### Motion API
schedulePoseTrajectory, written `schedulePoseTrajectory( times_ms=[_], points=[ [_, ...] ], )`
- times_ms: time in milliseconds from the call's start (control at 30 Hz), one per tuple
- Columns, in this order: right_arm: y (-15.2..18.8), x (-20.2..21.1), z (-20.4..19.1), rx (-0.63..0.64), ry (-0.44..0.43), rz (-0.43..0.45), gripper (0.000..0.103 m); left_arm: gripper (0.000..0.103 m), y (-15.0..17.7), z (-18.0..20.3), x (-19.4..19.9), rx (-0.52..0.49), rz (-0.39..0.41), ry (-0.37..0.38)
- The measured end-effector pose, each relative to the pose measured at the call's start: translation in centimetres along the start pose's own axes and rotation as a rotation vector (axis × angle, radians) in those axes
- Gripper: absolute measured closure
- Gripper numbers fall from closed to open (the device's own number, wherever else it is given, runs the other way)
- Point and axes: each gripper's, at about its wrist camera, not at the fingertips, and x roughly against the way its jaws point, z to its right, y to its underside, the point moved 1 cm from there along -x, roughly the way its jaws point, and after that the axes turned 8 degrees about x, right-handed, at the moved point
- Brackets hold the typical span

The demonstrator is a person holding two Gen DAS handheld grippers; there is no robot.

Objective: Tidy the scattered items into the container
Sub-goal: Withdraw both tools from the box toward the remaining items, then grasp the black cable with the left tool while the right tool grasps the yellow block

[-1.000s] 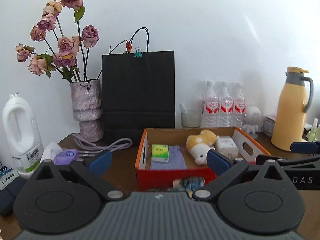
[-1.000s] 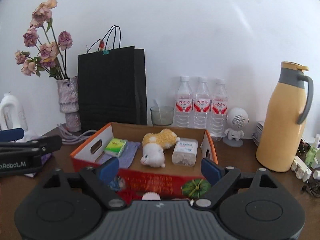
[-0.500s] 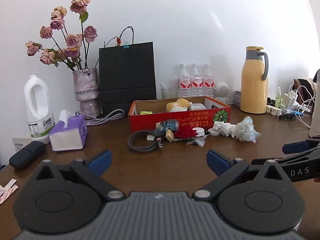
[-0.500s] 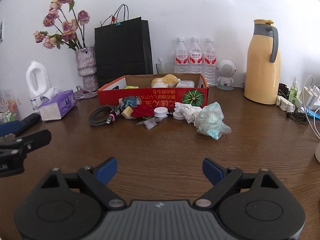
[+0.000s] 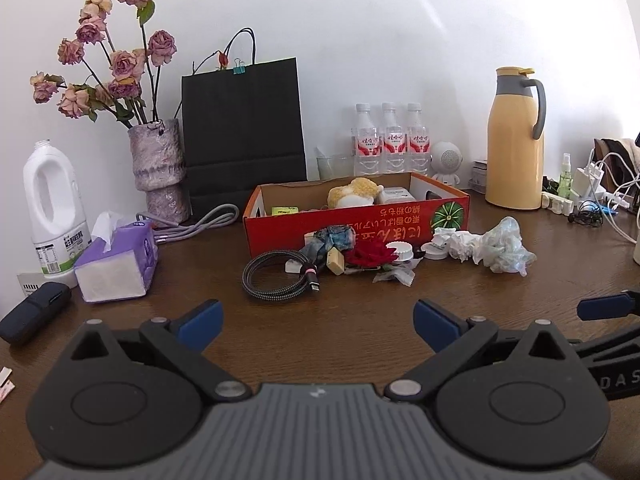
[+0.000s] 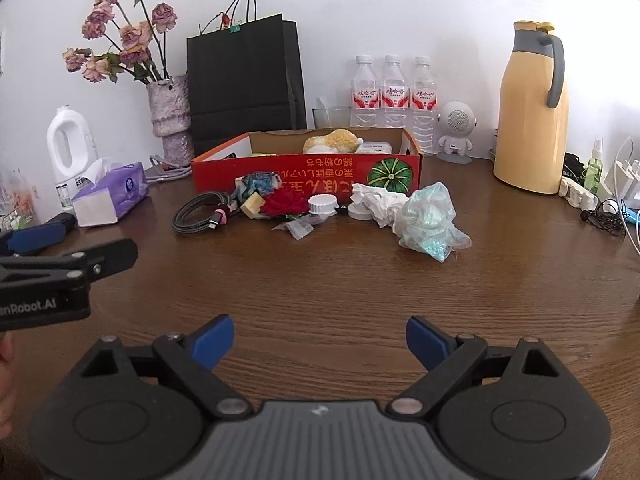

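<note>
Red cardboard box [image 6: 306, 168]: far centre of brown wooden table [image 6: 340, 280]; already holds yellow-and-white plush toy [image 6: 330, 141], white packet [image 6: 374, 147], green-yellow pack [image 5: 285, 210].
Left to tidy: coiled braided cable [image 6: 198, 213], red fabric rose [image 6: 285, 202], white round caps [image 6: 322, 204], crumpled white tissue [image 6: 374, 202], pale blue plastic bag [image 6: 430, 220], all just near of box.
Left gripper [image 5: 316, 326]: spread wide, empty, well near of clutter.
Right gripper [image 6: 319, 339]: spread wide, empty.
Progress: roughly early-to-middle, judging by pile outside.

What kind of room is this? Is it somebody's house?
Probably a home or a small office, seen across a wooden table. A vase of dried roses, a yellow thermos jug and a purple tissue pack stand on it, with chargers and cables at the side.
</note>
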Motion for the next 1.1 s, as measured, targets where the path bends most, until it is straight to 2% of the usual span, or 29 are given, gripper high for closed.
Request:
schedulePoseTrajectory(
  times_ms=[167,267,300,333,467,533,567,600,633,667,733,867,900,967,1033,1100],
  points=[
    [-1.2,-1.5,2.0,0.002,-0.004,-0.015,0.013,0.000,-2.1,-0.8,-4.9,-0.020,0.001,-0.030],
    [-3.2,-3.1,2.6,0.030,-0.009,-0.007,0.018,0.000,-3.2,-1.9,-8.4,-0.007,-0.029,0.012],
    [-3.9,-3.7,2.7,0.041,-0.013,-0.002,0.018,0.004,-3.5,-2.2,-9.7,-0.007,-0.049,0.037],
    [-4.7,-4.4,2.7,0.050,-0.017,0.005,0.019,0.011,-3.6,-2.4,-11.0,-0.011,-0.077,0.047],
    [-7.3,-7.2,2.4,0.073,-0.044,0.012,0.020,0.027,-3.5,-2.3,-16.1,-0.047,-0.206,0.110],
    [-8.5,-8.8,2.0,0.088,-0.052,0.008,0.022,0.051,-3.3,-2.2,-18.3,-0.054,-0.281,0.084],
    [-9.0,-9.5,1.8,0.095,-0.056,0.004,0.023,0.054,-3.2,-2.3,-19.1,-0.047,-0.313,0.095],
    [-9.6,-10.2,1.6,0.102,-0.062,0.000,0.023,0.066,-3.1,-2.5,-19.6,-0.037,-0.339,0.117],
    [-10.1,-10.9,1.4,0.108,-0.071,-0.002,0.023,0.075,-3.2,-2.8,-19.6,-0.024,-0.345,0.140],
    [-10.6,-11.5,1.1,0.117,-0.081,-0.003,0.023,0.075,-3.2,-3.0,-19.4,-0.023,-0.344,0.155],
    [-11.5,-12.9,0.4,0.146,-0.106,-0.006,0.023,0.084,-3.4,-3.3,-18.4,-0.022,-0.335,0.143],
    [-13.0,-15.4,-1.3,0.177,-0.205,-0.009,0.037,0.084,-4.2,-5.4,-13.9,0.046,-0.270,0.194],
    [-13.2,-16.0,-1.8,0.183,-0.241,-0.014,0.044,0.084,-4.3,-5.9,-12.8,0.057,-0.256,0.185],
    [-13.5,-17.3,-3.3,0.210,-0.304,-0.048,0.051,0.084,-4.2,-6.6,-11.1,0.070,-0.233,0.146],
    [-13.2,-18.4,-4.7,0.233,-0.312,-0.079,0.060,0.084,-4.0,-7.3,-9.7,0.085,-0.208,0.121],
    [-12.8,-19.2,-6.0,0.276,-0.268,-0.098,0.066,0.084,-3.9,-8.1,-8.8,0.118,-0.192,0.104]
  ],
)
